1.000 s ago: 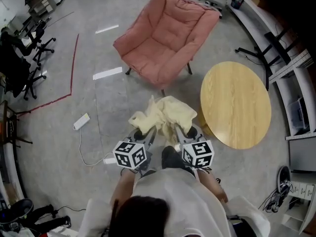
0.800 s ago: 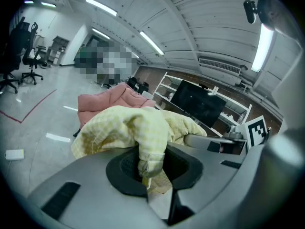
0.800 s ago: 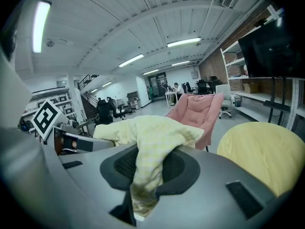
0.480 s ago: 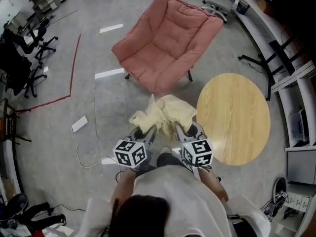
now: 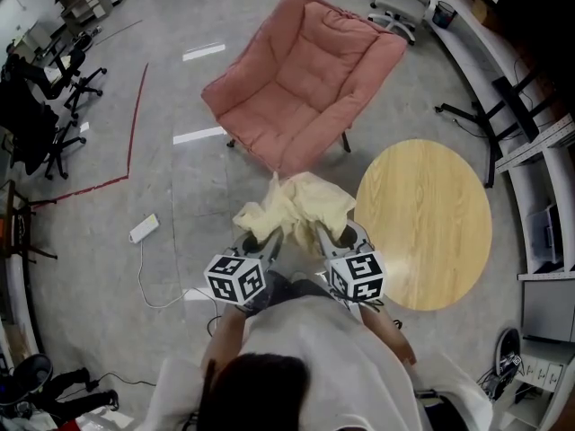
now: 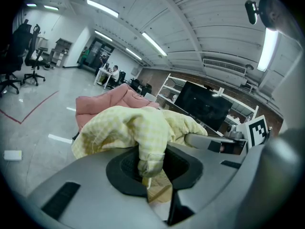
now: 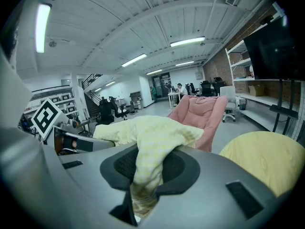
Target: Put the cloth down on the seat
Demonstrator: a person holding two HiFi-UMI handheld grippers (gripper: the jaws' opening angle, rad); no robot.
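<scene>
A yellow checked cloth (image 5: pixel 296 206), seemingly light and limp, hung between left claw (image 5: pixel 268 241) and right claw (image 5: pixel 324 239), each clamped on a bunched edge.

The left gripper (image 5: pixel 267 241) and right gripper (image 5: pixel 323 238) bring the crumpled pale yellow cloth (image 5: pixel 292 206) nearer the pink padded chair (image 5: pixel 301 79), its top now at the seat's front edge.
</scene>
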